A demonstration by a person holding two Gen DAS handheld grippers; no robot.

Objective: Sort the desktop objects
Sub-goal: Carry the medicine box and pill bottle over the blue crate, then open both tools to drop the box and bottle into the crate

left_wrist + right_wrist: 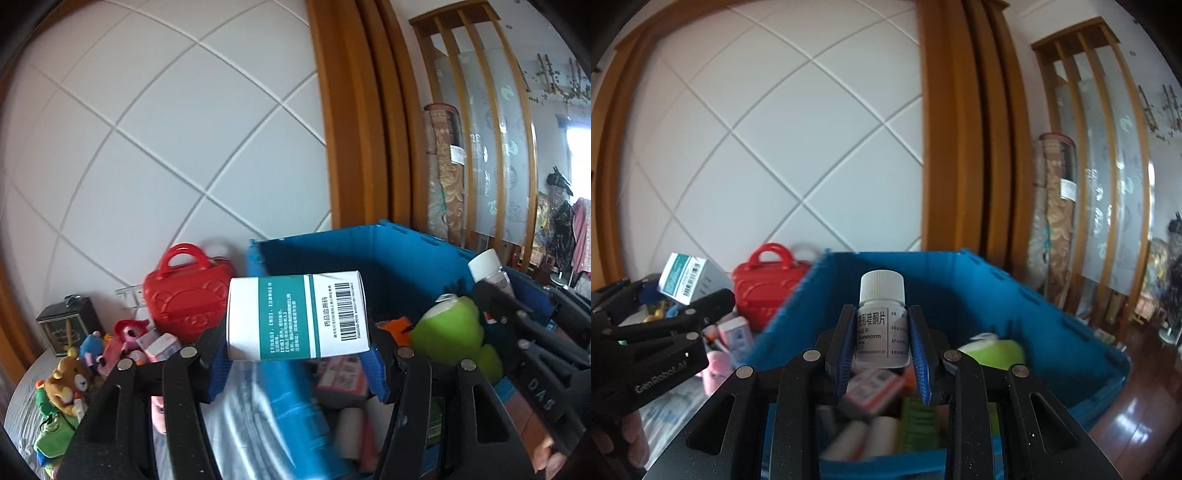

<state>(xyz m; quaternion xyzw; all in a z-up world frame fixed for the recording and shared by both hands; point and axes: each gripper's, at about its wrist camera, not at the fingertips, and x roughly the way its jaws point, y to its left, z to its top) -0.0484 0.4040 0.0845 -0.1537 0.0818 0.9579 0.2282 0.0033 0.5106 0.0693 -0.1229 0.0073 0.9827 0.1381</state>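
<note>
In our left claw [297,363] we hold a white and teal medicine box [298,315] lying crosswise, its barcode end toward three o'clock; the blue pads [376,373] press on its two ends, so the jaws stand at a middling width, clamped on the box. It hangs over the near rim of the blue crate [369,254], which fills the view from the centre out to four o'clock.

Our right claw [882,360] is drawn narrow around a white pill bottle [882,321] with a ribbed white cap, held upright, the pads against its labelled sides. The bottle sits above the open crate [960,295], near its middle as seen from the right wrist.

Inside the crate we see a green plush toy [448,328] at about three o'clock of the box, plus a jumble of small cartons and bottles lower down (too blurred to name).

At nine o'clock of the crate, outside it, stands a red toy handbag [186,291] against the white tiled wall [147,147]. Farther toward eight o'clock lie a plush bear [70,380], small pink boxes [159,347] and a dark square tin [66,325].

From the right wrist, the left claw [679,314] shows at nine o'clock with its box [689,278] raised beside the handbag [764,284].
</note>
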